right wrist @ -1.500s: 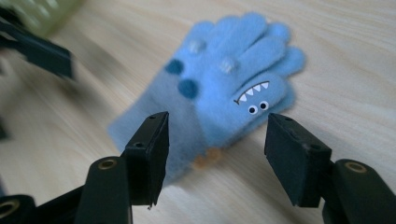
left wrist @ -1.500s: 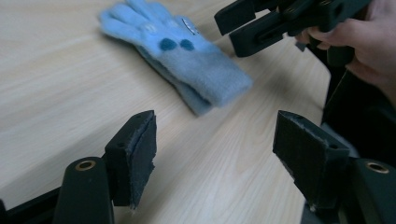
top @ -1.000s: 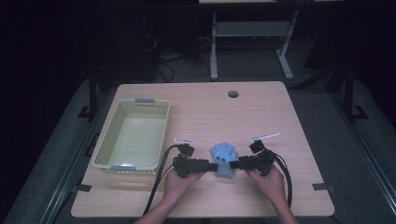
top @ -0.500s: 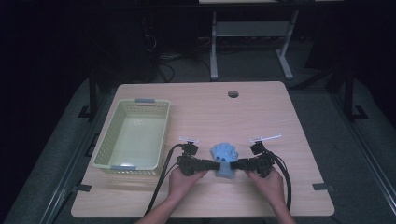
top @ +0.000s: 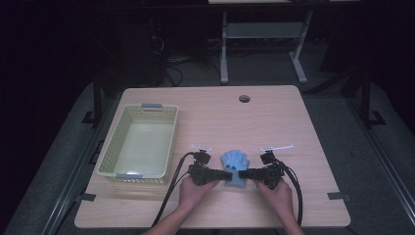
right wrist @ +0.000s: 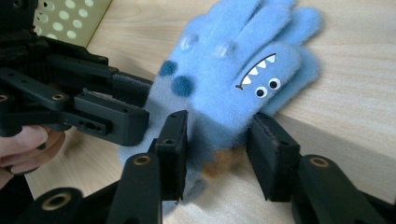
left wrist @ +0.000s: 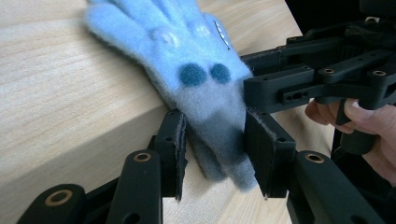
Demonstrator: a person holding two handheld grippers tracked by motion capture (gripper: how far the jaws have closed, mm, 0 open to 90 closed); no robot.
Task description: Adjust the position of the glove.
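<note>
Both tools edged slightly toward 6 o'clock with blue glove (top: 235, 165). Left tool (top: 221, 175) and right tool (top: 248, 175), jaws part-open, straddle cuff, likely to stretch it.

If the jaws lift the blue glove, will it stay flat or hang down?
The fuzzy blue glove will probably droop: it looks like soft fleece lying limp on the table. It seems light. Its pile should grip, not slip.

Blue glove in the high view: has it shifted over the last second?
No. The blue glove sits at the same spot between the yellow basket and the table's right edge, with both hand-held grippers at its cuff.
</note>
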